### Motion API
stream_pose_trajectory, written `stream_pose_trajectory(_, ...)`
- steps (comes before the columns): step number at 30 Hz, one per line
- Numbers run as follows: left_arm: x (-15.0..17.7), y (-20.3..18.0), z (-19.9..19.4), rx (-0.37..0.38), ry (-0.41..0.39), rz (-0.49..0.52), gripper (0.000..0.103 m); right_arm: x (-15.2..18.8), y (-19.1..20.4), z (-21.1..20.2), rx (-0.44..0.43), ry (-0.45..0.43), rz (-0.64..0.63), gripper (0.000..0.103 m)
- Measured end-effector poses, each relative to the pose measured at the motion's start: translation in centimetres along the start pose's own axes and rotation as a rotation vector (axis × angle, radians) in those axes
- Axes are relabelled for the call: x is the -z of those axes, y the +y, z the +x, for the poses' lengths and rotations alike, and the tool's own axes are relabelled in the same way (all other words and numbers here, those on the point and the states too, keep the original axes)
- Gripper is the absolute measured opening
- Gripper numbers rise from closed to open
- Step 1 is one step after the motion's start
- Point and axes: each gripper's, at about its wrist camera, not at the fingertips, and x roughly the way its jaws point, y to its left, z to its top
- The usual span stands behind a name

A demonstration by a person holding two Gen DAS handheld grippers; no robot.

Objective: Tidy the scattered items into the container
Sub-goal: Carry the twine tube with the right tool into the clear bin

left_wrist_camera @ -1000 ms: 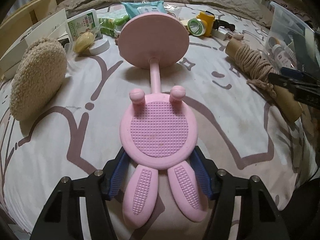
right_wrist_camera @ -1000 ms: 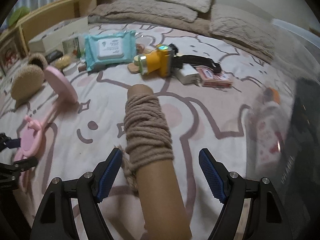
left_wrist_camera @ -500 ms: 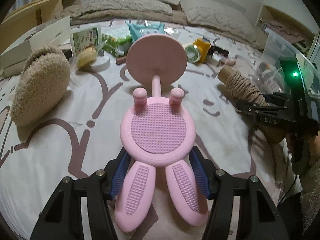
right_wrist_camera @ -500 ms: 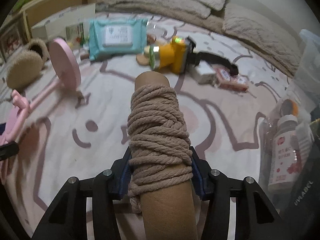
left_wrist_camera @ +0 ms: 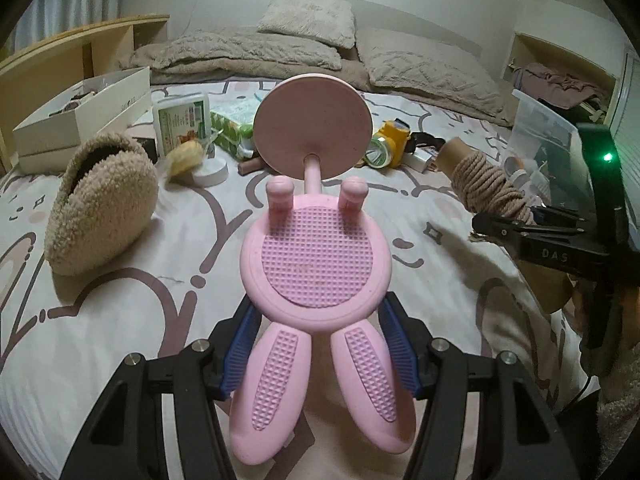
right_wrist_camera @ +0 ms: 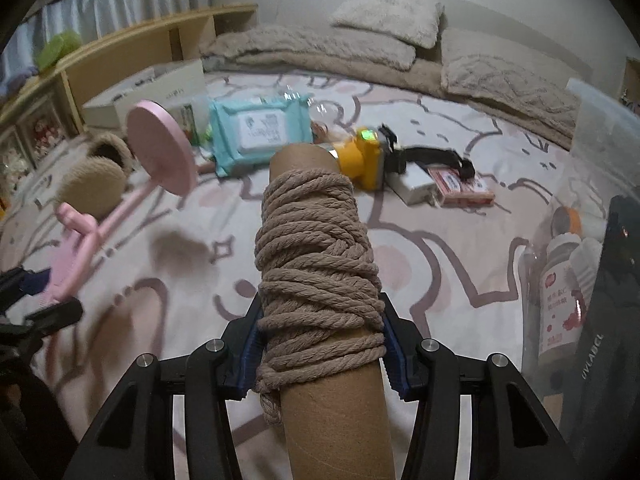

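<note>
Left gripper (left_wrist_camera: 318, 344): blue pads pressed against both sides of the pink rabbit-shaped phone stand (left_wrist_camera: 316, 264), held where the ribbed round plate meets its two ear-shaped feet; the stand's stem and round disc point away from the camera, above the bed (left_wrist_camera: 120, 320).

Right gripper (right_wrist_camera: 320, 344): jaws clamped on the cardboard tube wound with beige rope (right_wrist_camera: 316, 264), the pads bearing on the lower rope turns; the tube projects forward, clear of the patterned bedsheet.

At the bed's right edge: the clear plastic container (right_wrist_camera: 600, 128), with a red-labelled bottle (right_wrist_camera: 562, 300) visible through its wall.

Toward the left edge: a fleecy beige earmuff (left_wrist_camera: 100, 208).

Mid-bed, beyond the held items: a yellow headlamp (right_wrist_camera: 362, 156) with a black strap, a white block and a red card pack (right_wrist_camera: 460, 186) just beside it, and a teal wet-wipe pack (right_wrist_camera: 260, 132).

Farther left: a green-labelled tub (left_wrist_camera: 182, 126), a small white round case, and an open white box (left_wrist_camera: 84, 116).

At the head of the bed: beige pillows (left_wrist_camera: 308, 20) and a folded blanket.
</note>
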Motion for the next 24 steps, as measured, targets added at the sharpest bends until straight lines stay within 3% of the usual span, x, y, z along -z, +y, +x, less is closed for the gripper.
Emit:
stream_pose_trajectory(12, -0.1, -1.1, -2.9, -0.013, -0.071, 0.026, 0.061, -0.3, 1.6, -6.4, -0.094, -0.145, 0.015, 0.052)
stream_pose_trajectory(17, -0.1, -1.9, -4.2, 0.012, -0.090, 0.027, 0.061, 0.0, 1.5, -8.9, -0.153, -0.177, 0.037, 0.052)
stream_pose_trajectory(24, -0.7, -3.6, -6.9, 0.061, -0.146, 0.052, 0.061, 0.0, 0.6, -14.0, -0.162, -0.217, 0.022, 0.052)
